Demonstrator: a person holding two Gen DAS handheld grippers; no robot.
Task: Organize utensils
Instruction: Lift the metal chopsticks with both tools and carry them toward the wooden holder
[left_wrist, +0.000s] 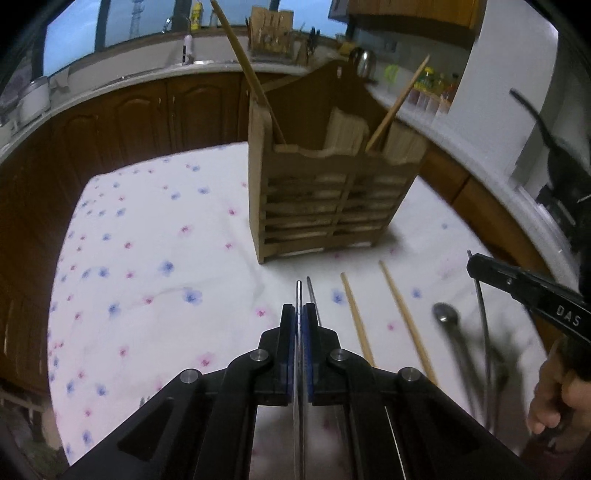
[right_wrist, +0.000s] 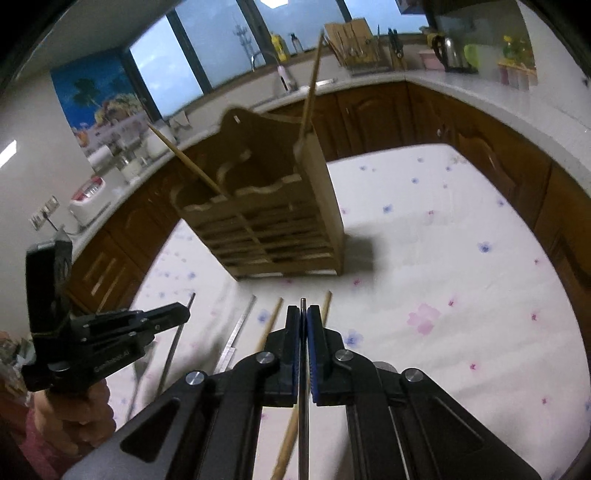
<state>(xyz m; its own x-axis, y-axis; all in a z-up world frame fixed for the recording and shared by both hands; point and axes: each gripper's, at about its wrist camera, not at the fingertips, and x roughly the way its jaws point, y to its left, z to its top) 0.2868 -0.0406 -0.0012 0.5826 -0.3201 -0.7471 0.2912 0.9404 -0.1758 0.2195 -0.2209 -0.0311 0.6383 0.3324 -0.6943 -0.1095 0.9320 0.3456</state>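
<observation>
While the left gripper (left_wrist: 299, 314) clamps a thin metal chopstick (left_wrist: 298, 291) and the right gripper (right_wrist: 303, 317) clamps another metal chopstick (right_wrist: 303, 306), two pale wooden chopsticks (left_wrist: 354, 317) lie near the slatted wooden holder (left_wrist: 325, 206).

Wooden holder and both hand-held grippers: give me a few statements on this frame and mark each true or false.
1. The left hand-held gripper is shut on a metal chopstick. True.
2. The right hand-held gripper is open and holds nothing. False: it is shut on a thin metal rod.
3. The wooden holder lies on its side. False: it stands upright on the flowered cloth.
4. Two wooden chopsticks lie on the cloth in front of the holder. True.
5. The holder has nothing in it. False: wooden sticks poke out of its top.
</observation>
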